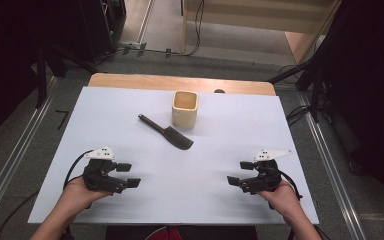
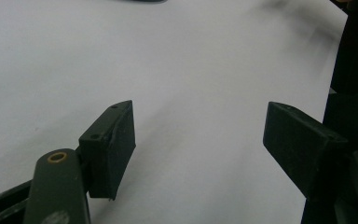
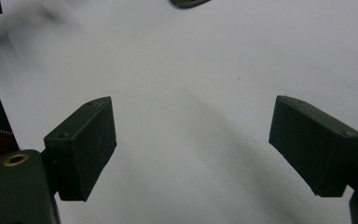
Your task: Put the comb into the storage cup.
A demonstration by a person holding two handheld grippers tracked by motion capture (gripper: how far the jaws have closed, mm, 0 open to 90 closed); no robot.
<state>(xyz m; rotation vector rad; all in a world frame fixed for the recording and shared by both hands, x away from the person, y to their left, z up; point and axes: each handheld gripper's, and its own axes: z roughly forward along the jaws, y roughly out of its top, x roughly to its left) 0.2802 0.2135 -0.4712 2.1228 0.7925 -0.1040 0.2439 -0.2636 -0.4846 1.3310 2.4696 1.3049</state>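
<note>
Both jaws wide and empty: left gripper [image 1: 128, 175] lower left, right gripper [image 1: 241, 172] lower right (seemingly poised to start). Black spatula [image 1: 167, 132] flat at centre, touching beige cup [image 1: 185, 109].

Spatula [image 3: 189, 3]: cut off by the top edge of the right gripper view, only a dark sliver visible. Small dark object [image 1: 219, 91] just behind the cup [image 1: 185, 109], at the sheet's far edge: too small to identify.
</note>
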